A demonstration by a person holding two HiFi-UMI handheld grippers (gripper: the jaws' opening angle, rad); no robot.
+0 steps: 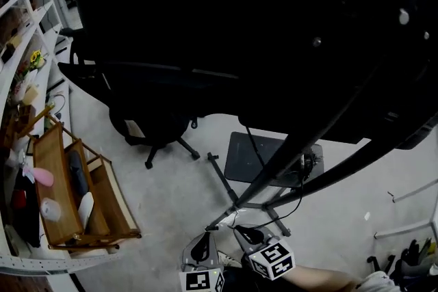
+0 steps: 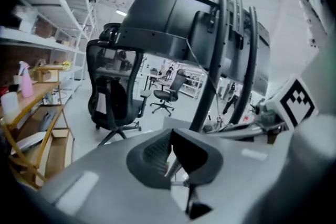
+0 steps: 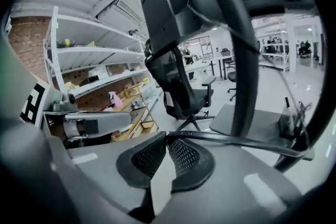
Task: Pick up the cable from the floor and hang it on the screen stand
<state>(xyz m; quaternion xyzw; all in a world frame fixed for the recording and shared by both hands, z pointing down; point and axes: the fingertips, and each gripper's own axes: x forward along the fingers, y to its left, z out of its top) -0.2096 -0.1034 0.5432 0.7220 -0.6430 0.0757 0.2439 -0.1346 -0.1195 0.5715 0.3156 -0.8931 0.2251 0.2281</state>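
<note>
The right claw is closed, its tips pinching the black cable, which runs off rightward toward the foot of the screen stand, low over the floor. The left claw, just beside it, has its pads together on nothing.

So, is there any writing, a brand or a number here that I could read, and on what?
No readable text anywhere.
left marker cube, right marker cube: only black-and-white square patterns, no letters.
pink spray bottle on the shelf: any print too small to read.
</note>
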